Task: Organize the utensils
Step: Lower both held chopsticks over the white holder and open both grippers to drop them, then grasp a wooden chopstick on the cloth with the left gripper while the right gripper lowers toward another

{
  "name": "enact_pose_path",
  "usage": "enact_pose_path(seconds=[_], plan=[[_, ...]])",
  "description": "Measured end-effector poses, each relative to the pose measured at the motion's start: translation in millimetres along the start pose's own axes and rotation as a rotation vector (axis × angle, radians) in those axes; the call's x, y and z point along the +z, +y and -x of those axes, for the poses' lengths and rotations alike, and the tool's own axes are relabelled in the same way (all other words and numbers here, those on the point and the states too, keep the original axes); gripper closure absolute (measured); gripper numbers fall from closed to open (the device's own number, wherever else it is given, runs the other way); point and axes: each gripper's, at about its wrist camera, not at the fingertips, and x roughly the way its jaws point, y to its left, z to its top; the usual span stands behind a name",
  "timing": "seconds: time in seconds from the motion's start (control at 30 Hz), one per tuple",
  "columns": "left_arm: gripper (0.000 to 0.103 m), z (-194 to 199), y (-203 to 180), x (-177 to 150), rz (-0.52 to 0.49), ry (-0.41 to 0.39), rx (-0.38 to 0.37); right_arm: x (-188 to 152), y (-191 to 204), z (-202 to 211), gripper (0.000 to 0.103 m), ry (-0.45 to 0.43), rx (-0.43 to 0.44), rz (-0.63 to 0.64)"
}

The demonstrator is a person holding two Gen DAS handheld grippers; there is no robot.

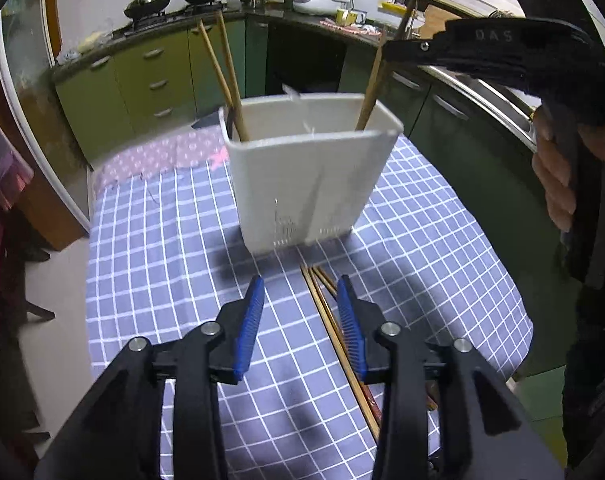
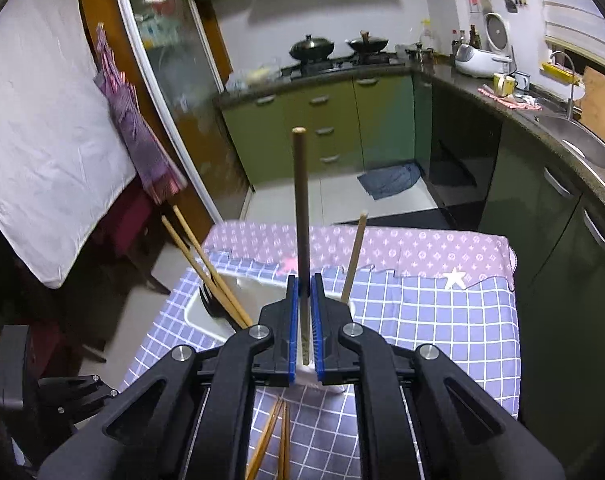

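1. Right gripper [image 2: 304, 280] clenched on a dark chopstick [image 2: 301, 200], held upright above the white utensil holder [image 1: 306, 176] on the checked tablecloth [image 1: 162, 264].
2. Left gripper [image 1: 300, 296] released, empty — low over the loose chopsticks [image 1: 330, 320] lying on the cloth.
3. Advice: lower the stick tip-first into the right compartment beside the tan chopstick [image 2: 354, 256], then let go — avoid nudging the holder's rim.

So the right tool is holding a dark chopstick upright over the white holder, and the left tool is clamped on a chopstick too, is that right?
Not quite. The left tool is open and holds nothing, as the left wrist view shows; loose chopsticks lie on the checked cloth beneath it. The right tool does grip the dark chopstick upright over the white holder.
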Motion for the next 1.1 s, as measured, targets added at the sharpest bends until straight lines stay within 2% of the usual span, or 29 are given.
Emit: enact_pose_path(seconds=[0.17, 0.3, 0.4, 0.5, 0.67, 0.87, 1.1], plan=[[0.067, -22.8, -4.7, -9.3, 0.016, 0.072, -0.026, -10.8, 6.3, 7.8, 0.093, -0.015, 0.002, 0.022], [0.067, -42.0, -8.3, -15.7, 0.036, 0.136, -0.049, -22.3, 8.8, 40.3, 0.092, -0.061, 0.021, 0.028], [0.067, -59.0, -11.7, -22.6, 0.037, 0.196, -0.067, -41.1, 8.4, 63.4, 0.087, -0.077, 0.017, 0.036], [0.067, -76.0, -13.7, -29.4, 0.040, 0.249, -0.073, -67.8, 1.8, 76.4, 0.087, -0.063, 0.004, 0.036], [0.071, -100.0, -17.0, -35.6, 0.054, 0.321, -0.069, -111.3, -18.3, 70.3, 0.086, 0.016, -0.037, 0.008], [0.084, -115.0, -20.1, -38.9, 0.072, 0.362, -0.040, -148.1, -35.6, 36.2, 0.086, 0.143, -0.059, -0.012], [0.084, -118.2, -23.9, -38.6, 0.067, 0.383, -0.032, -170.2, -21.1, -8.3, 0.086, 0.276, -0.060, 0.040]])
